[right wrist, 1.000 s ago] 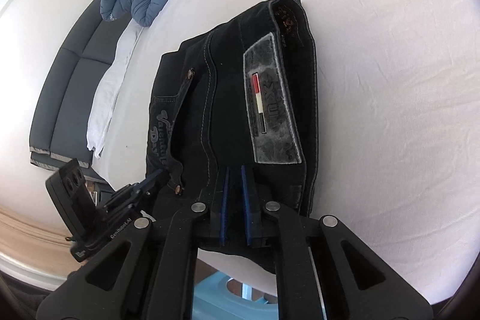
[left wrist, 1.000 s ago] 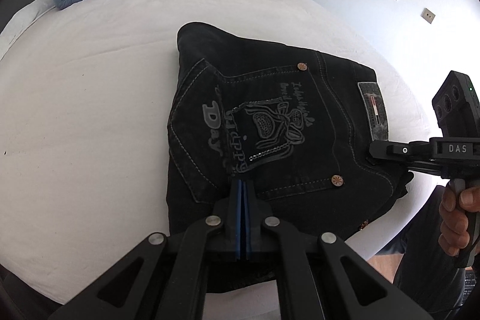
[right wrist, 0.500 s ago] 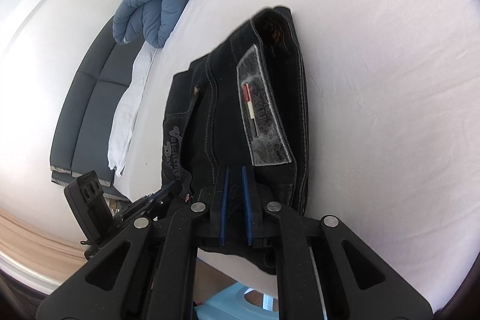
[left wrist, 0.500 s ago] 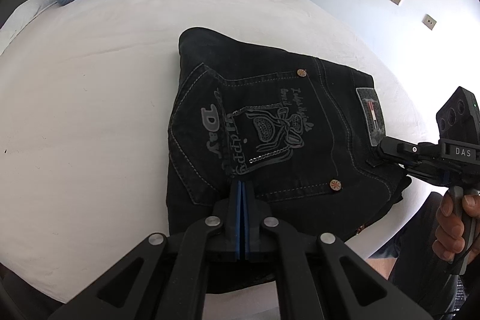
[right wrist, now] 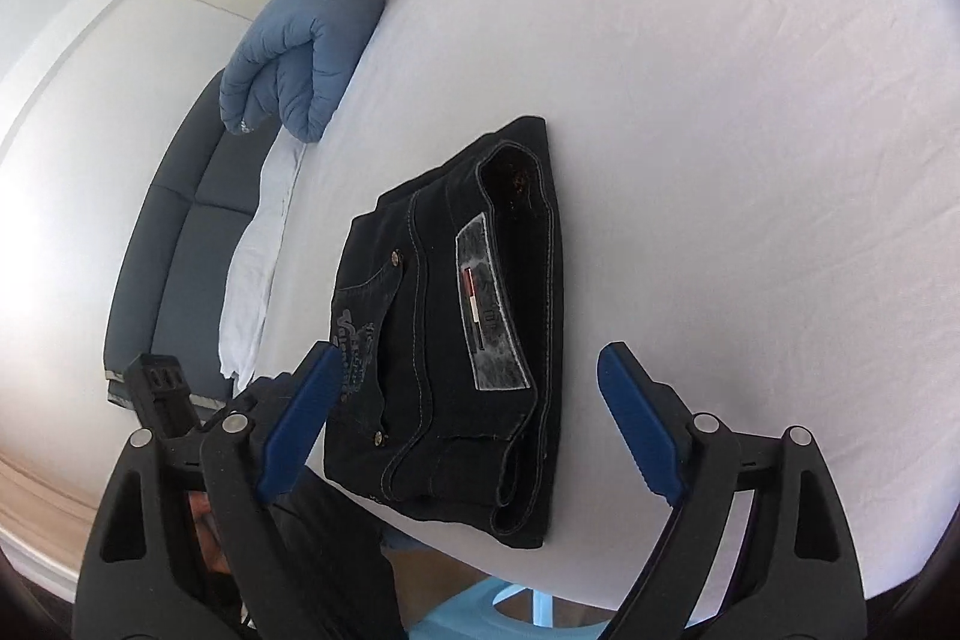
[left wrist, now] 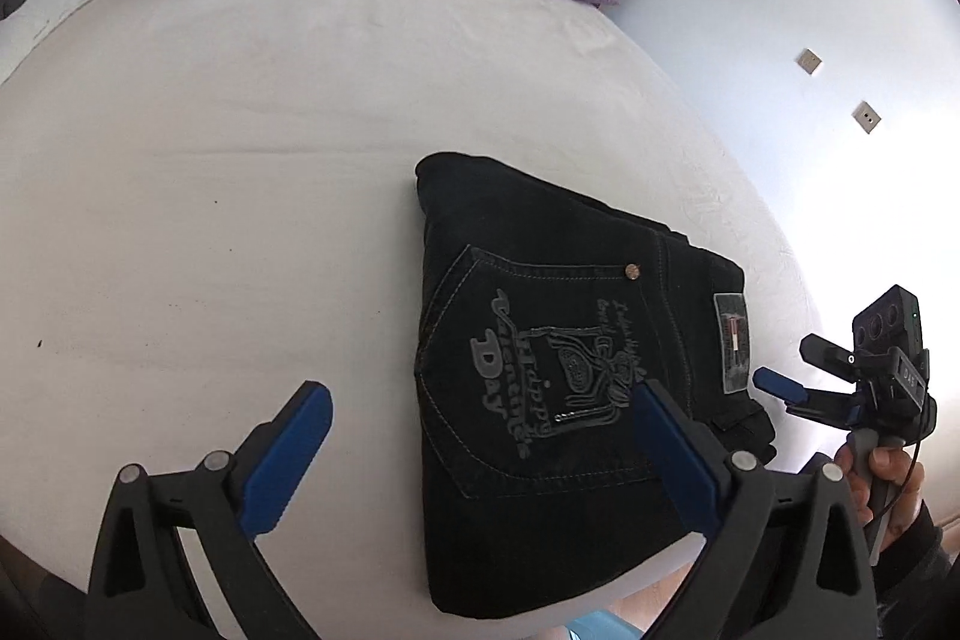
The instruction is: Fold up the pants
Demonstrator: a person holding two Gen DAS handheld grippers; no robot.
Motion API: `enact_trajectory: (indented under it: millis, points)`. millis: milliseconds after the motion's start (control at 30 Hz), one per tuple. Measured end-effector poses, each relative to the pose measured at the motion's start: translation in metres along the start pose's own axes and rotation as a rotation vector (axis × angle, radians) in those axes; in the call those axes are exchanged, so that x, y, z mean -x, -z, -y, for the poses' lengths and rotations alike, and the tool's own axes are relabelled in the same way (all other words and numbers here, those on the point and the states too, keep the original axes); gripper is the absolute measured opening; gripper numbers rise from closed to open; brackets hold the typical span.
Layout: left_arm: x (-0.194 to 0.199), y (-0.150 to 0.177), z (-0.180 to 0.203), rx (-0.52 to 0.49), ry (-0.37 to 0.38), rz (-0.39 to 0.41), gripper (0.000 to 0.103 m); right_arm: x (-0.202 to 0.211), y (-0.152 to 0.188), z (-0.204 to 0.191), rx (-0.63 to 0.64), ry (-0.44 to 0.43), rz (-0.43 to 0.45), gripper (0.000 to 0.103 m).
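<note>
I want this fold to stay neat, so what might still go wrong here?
1. The pants lie at the bed's near edge, a corner overhanging; a nudge might slide them off.
2. The left gripper and right gripper just opened, nothing between them; a finger low over the denim might snag the fold.

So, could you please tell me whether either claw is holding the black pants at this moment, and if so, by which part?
Nothing is held: the left claw and right claw have just opened, clear of the folded pants.

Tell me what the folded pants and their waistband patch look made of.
Pants: black denim by the look, matte, with pale contrast stitching and copper rivets. Waistband patch: probably leather or faux leather, grey and mottled, with a red-and-white stripe.
</note>
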State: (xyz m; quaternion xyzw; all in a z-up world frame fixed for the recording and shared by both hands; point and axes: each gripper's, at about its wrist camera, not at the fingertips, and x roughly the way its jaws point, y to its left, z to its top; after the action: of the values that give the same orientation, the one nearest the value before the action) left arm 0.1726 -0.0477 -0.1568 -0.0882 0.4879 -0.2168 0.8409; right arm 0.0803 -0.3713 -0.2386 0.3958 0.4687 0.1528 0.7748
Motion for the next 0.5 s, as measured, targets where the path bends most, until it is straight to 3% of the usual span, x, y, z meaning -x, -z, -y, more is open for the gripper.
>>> enact_trajectory:
  millis: [133,333,400,467,500]
  points:
    - [-0.021,-0.009,-0.013,0.014,0.021,-0.066,0.097,-0.022,-0.009,0.01,-0.032,0.029,-0.064,0.077]
    - [-0.061,-0.011,-0.005,-0.018,0.058,-0.203,0.089,-0.038,-0.023,0.016,-0.067,0.02,-0.094,0.07]
    - [-0.069,-0.009,0.001,-0.046,0.038,-0.222,0.089,-0.044,-0.027,0.014,-0.062,0.017,-0.108,0.067]
    - [-0.071,-0.009,0.008,-0.063,0.041,-0.222,0.088,-0.052,-0.03,0.014,-0.065,0.021,-0.122,0.057]
    - [-0.072,-0.009,0.011,-0.061,0.055,-0.224,0.083,-0.056,-0.031,0.014,-0.064,0.03,-0.129,0.048]
